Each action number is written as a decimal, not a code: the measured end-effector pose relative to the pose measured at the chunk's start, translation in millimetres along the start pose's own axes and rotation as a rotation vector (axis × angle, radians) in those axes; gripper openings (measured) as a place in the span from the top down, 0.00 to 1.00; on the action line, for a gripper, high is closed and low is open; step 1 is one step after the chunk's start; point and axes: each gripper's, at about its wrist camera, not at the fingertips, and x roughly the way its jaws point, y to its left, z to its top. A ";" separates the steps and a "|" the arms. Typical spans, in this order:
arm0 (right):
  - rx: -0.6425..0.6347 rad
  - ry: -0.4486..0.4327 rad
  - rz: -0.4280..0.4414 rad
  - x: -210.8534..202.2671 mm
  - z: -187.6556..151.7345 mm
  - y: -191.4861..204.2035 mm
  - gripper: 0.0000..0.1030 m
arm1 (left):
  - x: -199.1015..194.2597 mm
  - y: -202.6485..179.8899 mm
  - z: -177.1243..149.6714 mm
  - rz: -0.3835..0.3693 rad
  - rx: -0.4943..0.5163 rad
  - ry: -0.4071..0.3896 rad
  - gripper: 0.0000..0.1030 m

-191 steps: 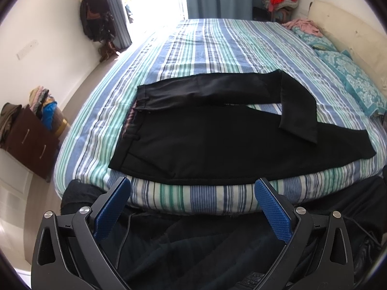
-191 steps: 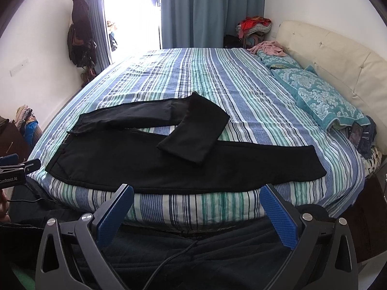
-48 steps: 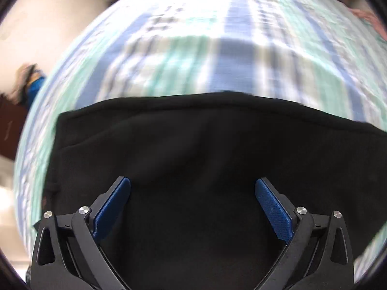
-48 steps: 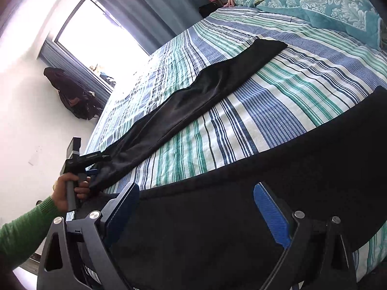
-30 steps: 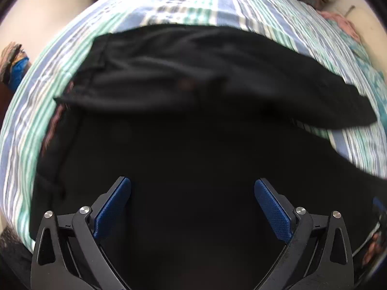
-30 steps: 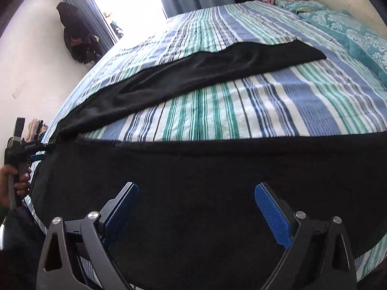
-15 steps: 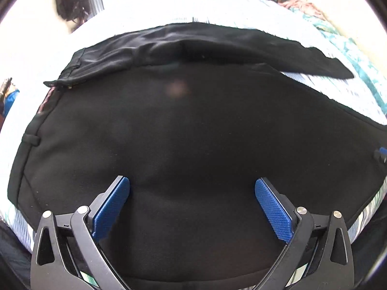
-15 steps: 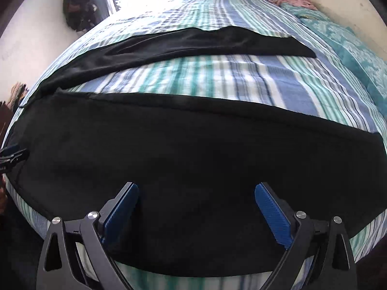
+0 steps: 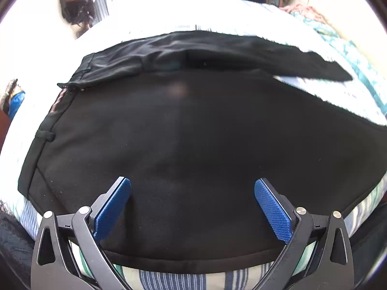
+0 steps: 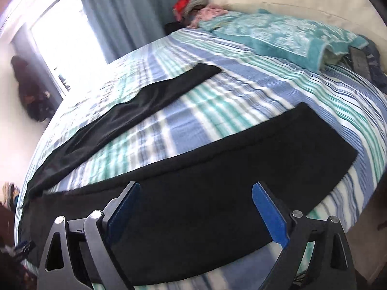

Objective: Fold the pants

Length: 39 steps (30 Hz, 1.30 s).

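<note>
Black soft-fabric pants (image 9: 193, 133) lie spread flat on striped blue-green bedsheet (image 10: 241, 101), 2 legs apart. Left gripper (image 9: 192, 207) & right gripper (image 10: 196, 210) both wide open, holding nothing. Limp, light, prob. slippery; grab far leg hem.

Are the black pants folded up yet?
No. The pants lie spread flat on the striped bed, legs apart.
</note>
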 end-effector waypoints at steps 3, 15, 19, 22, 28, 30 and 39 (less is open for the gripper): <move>-0.132 0.030 0.111 -4.7 -26.4 62.7 0.10 | 3.2 1.1 -1.8 -0.002 -0.006 -0.015 0.00; -0.395 0.138 0.239 3.4 -82.0 181.2 0.10 | 8.4 4.4 -5.2 -0.017 0.012 -0.017 0.00; -0.398 0.156 0.215 13.9 -83.0 182.9 0.10 | 8.3 3.5 -4.9 -0.015 0.016 -0.012 0.00; -0.385 0.160 0.205 17.5 -81.9 179.2 0.10 | 8.2 2.8 -5.0 -0.011 0.018 -0.010 0.00; -0.349 0.178 0.202 21.9 -82.4 168.7 0.10 | 8.3 1.2 -5.9 0.001 0.023 -0.010 0.00; -0.331 0.180 0.201 22.5 -81.5 164.2 0.10 | 8.4 0.8 -5.9 0.004 0.023 -0.009 0.00; -0.301 0.176 0.203 24.4 -77.6 158.6 0.10 | 8.7 0.7 -5.6 0.008 0.024 -0.006 0.00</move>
